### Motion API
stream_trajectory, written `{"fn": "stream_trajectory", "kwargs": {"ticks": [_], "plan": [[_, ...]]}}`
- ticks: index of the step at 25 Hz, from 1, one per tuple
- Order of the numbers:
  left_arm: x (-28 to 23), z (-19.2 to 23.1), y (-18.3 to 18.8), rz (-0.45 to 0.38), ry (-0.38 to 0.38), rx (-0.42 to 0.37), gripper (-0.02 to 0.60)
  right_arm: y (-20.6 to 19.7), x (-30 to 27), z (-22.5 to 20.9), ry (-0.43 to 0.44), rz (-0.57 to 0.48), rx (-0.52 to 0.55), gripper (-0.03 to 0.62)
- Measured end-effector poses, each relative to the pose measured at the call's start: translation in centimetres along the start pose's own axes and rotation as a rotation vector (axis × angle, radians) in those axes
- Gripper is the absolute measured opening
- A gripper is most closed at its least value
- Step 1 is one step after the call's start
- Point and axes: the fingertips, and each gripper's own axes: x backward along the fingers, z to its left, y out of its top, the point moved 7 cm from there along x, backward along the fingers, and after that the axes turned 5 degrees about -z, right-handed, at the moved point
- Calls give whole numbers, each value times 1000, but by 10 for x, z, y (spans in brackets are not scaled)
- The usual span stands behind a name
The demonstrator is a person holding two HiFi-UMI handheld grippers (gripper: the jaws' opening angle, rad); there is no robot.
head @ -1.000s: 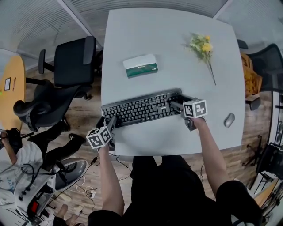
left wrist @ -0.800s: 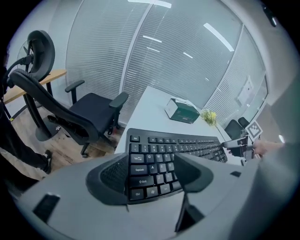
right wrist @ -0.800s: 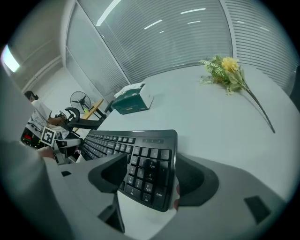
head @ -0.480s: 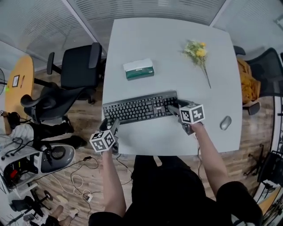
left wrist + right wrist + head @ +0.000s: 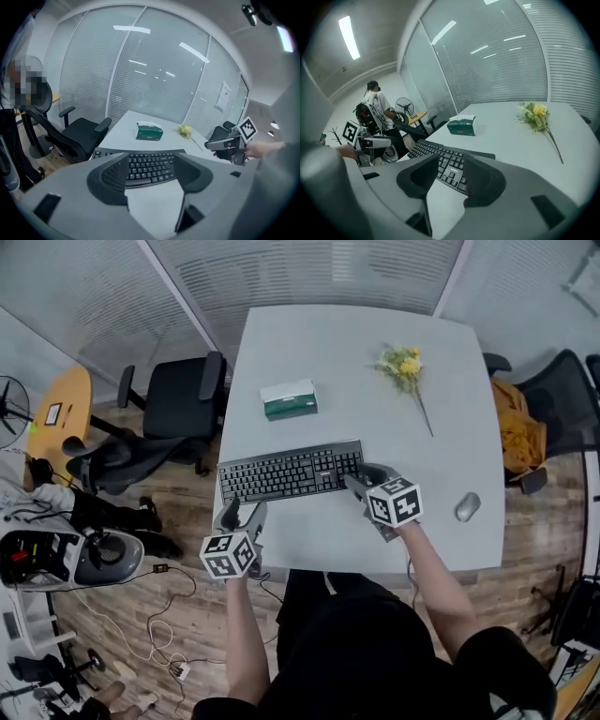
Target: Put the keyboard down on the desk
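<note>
The black full-size computer keyboard (image 5: 291, 474) lies flat on the pale grey desk (image 5: 309, 343), in the near half. Its long side runs roughly along the front edge and its left end is close to the desk's left edge. The left claw (image 5: 242, 513) hovers over the front-left corner of the desk, just in front of the keyboard's left part and clear of it. In the left gripper view its jaws stand wide apart, with only bare desk between them and the keyboard beyond the tips. The right claw (image 5: 361, 477) is at the keyboard's right end. In the right gripper view its jaws are also apart, with a narrower gap than the left one's. The end keys show through that gap, and neither pad is seen pressing on the keyboard. A green-and-white tissue box (image 5: 291, 399) sits behind the keyboard, well apart from it. A sprig of yellow flowers with a long thin stem (image 5: 405, 367) lies toward the far right of the desk. A small grey computer mouse (image 5: 466, 507) rests near the desk's right edge, to the right of the right claw. A black office chair (image 5: 183, 395) stands on the wooden floor beside the desk's left edge.
</note>
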Motion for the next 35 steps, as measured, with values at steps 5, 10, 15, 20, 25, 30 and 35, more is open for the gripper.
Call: {"fn": "stream_trajectory", "kwargs": {"ticks": [5, 10, 15, 20, 25, 30, 35], "plan": [[25, -32, 13, -94, -16, -13, 284, 19, 26, 28, 23, -96, 68, 152], [49, -57, 24, -150, -51, -66, 267, 28, 50, 58, 35, -183, 97, 123], [81, -71, 36, -217, -91, -106, 239, 27, 78, 92, 26, -256, 94, 83], [110, -73, 30, -230, -135, -123, 207, 15, 99, 129, -4, -285, 95, 54], [152, -74, 23, -278, -178, -143, 149, 1, 122, 178, -22, -323, 118, 40], [200, -74, 6, -315, -204, -161, 100, -23, 147, 230, -39, -347, 130, 29], [231, -78, -3, -345, -227, -165, 32, -39, 173, 267, -44, -383, 146, 14]]}}
